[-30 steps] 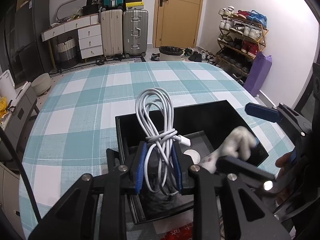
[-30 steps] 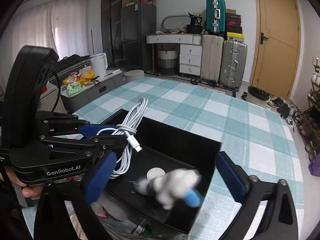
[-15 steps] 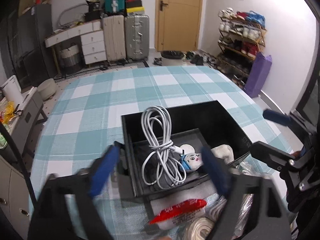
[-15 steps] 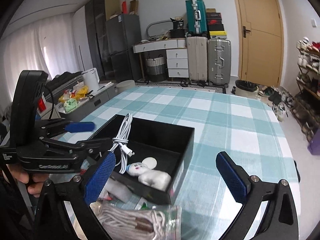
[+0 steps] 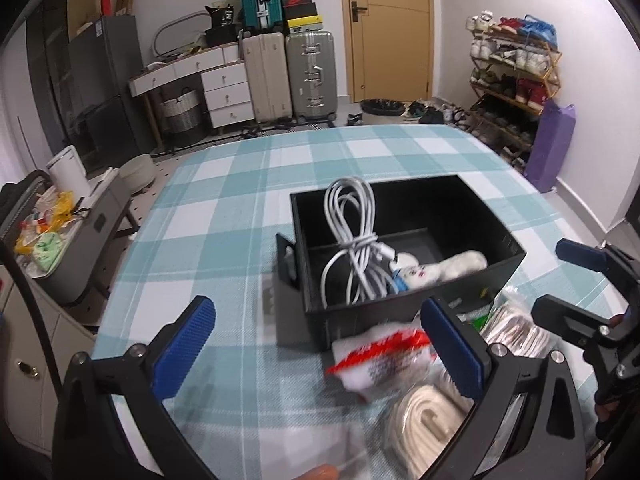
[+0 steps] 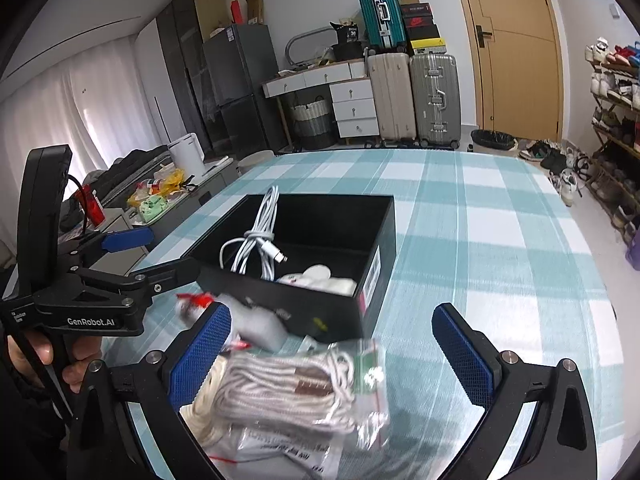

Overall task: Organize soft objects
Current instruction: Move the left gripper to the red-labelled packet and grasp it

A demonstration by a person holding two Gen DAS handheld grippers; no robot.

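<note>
Cable (image 5: 352,236) now dropped in the box (image 5: 508,236) with the toy (image 5: 440,268), my left gripper (image 5: 320,344) just opened, right gripper (image 6: 332,352) wide and empty; bagged rope (image 6: 288,392) and packet (image 5: 380,360) left.

Checked tablecloth (image 5: 224,216) under black box (image 5: 404,312), bagged cords (image 6: 288,392)
</note>
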